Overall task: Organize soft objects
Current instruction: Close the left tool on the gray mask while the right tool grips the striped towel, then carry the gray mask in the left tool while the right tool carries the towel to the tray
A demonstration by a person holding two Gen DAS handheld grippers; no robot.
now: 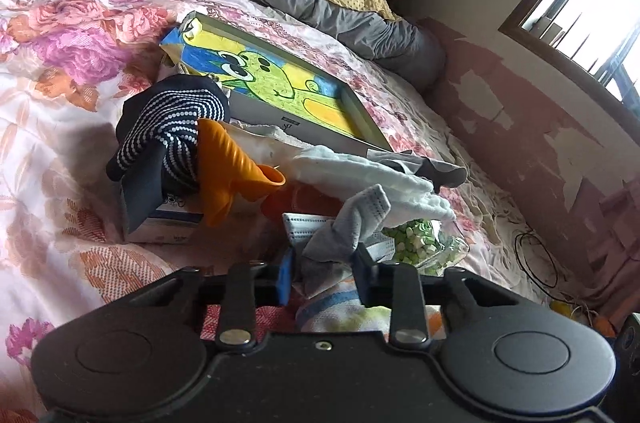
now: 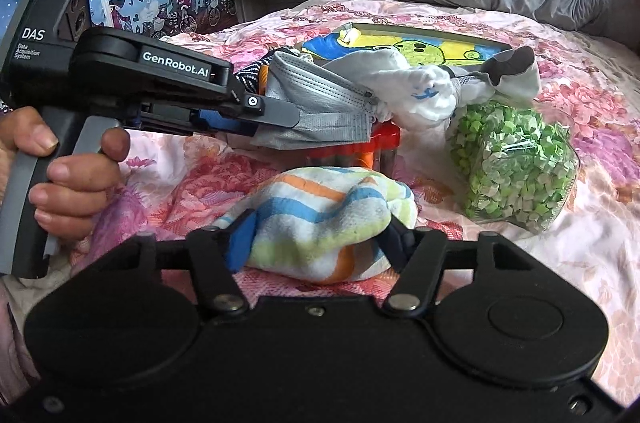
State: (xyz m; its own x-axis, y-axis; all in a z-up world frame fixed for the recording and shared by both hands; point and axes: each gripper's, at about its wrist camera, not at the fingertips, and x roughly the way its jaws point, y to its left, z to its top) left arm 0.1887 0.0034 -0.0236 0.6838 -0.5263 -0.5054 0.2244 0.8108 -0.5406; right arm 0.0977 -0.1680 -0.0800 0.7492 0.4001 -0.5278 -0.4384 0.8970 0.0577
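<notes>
My left gripper (image 1: 324, 277) is shut on a grey pleated face mask (image 1: 348, 227), which bunches up between its blue pads. The right wrist view shows that mask (image 2: 320, 103) pinched and lifted a little above the bed. My right gripper (image 2: 318, 247) is shut on a rolled towel (image 2: 320, 219) with orange, blue and green stripes; both pads press into its sides as it lies on the floral bedspread (image 2: 580, 263). A white cloth (image 2: 408, 91) and a dark dotted sock (image 1: 176, 127) lie in the pile beyond.
A framed green cartoon drawing (image 1: 280, 79) lies behind the pile. An orange funnel (image 1: 236, 171) leans on a small box (image 1: 160, 223). A clear bag of green paper bits (image 2: 512, 167) sits right, by a red-lidded container (image 2: 386, 139). A hand (image 2: 72, 183) holds the left gripper.
</notes>
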